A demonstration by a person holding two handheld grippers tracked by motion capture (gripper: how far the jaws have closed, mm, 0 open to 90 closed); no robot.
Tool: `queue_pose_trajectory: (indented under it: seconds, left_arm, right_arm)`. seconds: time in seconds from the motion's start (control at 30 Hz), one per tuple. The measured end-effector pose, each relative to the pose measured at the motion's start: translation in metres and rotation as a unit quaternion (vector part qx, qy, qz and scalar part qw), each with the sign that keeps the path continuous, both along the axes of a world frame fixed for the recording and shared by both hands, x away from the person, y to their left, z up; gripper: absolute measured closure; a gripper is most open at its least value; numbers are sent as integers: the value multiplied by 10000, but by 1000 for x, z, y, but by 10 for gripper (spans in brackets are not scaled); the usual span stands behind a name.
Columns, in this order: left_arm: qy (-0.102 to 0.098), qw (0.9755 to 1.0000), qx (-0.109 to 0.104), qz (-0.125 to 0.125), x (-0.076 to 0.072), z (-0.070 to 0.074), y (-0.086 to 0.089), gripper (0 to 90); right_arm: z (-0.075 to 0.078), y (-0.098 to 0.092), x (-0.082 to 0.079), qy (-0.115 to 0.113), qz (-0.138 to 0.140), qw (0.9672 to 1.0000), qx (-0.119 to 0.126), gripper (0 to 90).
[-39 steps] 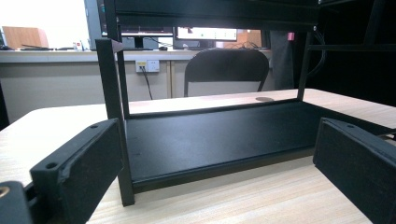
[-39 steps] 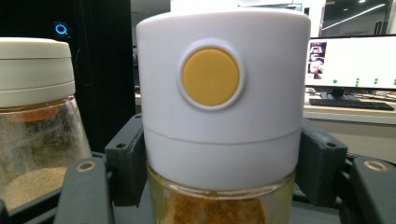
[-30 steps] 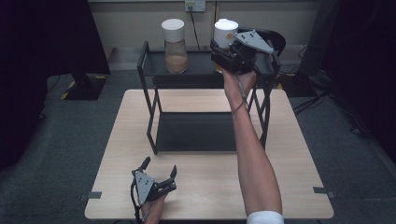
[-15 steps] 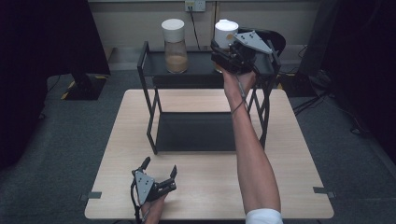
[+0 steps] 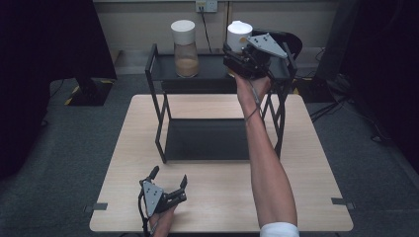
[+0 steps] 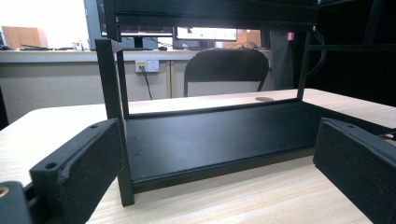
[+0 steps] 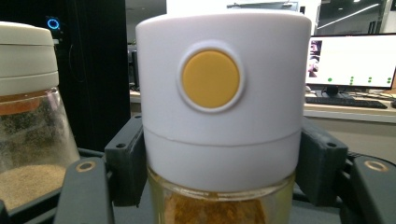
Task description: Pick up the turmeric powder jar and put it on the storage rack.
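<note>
The right gripper (image 5: 236, 55) was up at the top shelf of the black metal rack (image 5: 157, 106), its jaws clamped on a glass jar with a white lid (image 7: 223, 88). In the right gripper view the two black pads pressed against the lower band of that lid from either side, and the jar stood upright between them with an orange-brown powder showing through the glass below. The lid carried a round yellow button (image 7: 210, 79) on its front (plain, with no lettering or logo on it), and no label could be read anywhere on the jar.

Just beside it on the same shelf stood a second jar (image 5: 185, 48), also white-lidded, holding a paler, sandy powder; it too bore no readable writing. The two jars were near each other but apart.

The left gripper (image 5: 169, 183) rested low on the wooden table (image 5: 316, 163) in front of the rack, its jaws spread wide with nothing between them. Through its own view the rack's bare lower shelf (image 6: 219, 135) lay ahead, and beyond it a black chair (image 6: 226, 70) and lit monitors (image 6: 205, 33) whose screen text was too small to make out.
</note>
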State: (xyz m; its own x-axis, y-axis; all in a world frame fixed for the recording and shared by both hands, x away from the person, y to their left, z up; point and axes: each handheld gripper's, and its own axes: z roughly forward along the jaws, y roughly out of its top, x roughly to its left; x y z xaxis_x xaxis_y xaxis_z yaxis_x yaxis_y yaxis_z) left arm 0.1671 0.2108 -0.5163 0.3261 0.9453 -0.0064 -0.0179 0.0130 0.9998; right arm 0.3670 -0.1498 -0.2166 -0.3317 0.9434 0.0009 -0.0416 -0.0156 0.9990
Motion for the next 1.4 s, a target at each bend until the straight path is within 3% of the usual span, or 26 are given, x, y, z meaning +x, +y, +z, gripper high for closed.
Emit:
queue_pose_trajectory:
  seconds: [0.2, 0.53, 1.4]
  left_arm:
    - [2, 10000, 0, 0, 0, 0, 0, 9]
    - [1, 10000, 4, -6, 0, 0, 0, 8]
    - [1, 10000, -2, 6, 0, 0, 0, 9]
  right_arm:
    - [0, 0, -1, -113, 3, 9999, -19, 270]
    - [1, 7, -7, -309, -151, 9994, -51, 38]
    - [-16, -11, -41, -621, -187, 9979, 91, 8]
